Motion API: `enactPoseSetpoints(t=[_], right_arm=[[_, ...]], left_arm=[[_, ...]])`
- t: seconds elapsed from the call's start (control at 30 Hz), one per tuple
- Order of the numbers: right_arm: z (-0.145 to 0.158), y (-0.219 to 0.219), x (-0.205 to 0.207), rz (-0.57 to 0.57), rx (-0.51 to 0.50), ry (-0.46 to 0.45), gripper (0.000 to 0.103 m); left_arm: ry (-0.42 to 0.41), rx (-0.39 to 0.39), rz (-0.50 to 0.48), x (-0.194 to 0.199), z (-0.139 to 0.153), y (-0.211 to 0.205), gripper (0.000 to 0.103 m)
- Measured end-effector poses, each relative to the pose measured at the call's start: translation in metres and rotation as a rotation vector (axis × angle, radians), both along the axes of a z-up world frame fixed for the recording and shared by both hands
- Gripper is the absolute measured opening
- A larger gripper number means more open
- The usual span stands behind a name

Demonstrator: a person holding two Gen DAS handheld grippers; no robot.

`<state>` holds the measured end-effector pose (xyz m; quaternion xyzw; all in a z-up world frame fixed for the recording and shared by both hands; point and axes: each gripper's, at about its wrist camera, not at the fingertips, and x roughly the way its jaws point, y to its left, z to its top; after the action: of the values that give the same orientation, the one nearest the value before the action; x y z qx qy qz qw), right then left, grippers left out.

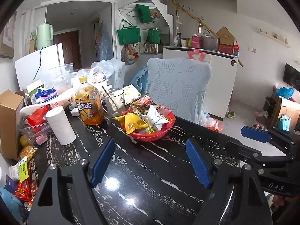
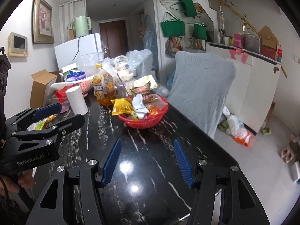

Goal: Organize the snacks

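A red basket full of snack packets stands on the black marble table. It holds a yellow packet, a white packet and a dark red packet. My left gripper is open and empty, short of the basket. My right gripper is open and empty too, over bare table. Loose snack packets lie at the table's left edge.
A tea bottle, a glass with a spoon, a paper roll and a cardboard box crowd the table's far left. A covered chair stands at the right edge.
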<state>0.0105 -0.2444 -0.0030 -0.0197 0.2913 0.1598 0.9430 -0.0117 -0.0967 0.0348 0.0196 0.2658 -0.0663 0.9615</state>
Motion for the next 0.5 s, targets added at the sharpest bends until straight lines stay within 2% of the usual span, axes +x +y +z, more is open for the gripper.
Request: enactPoseSetpoints(t=[0.5], right_arm=[[0.0057, 0.0058, -0.0064, 0.007, -0.019, -0.007, 0.059]], left_arm=[[-0.01, -0.015, -0.003, -0.0025, 0.0033, 0.0042, 0.077]])
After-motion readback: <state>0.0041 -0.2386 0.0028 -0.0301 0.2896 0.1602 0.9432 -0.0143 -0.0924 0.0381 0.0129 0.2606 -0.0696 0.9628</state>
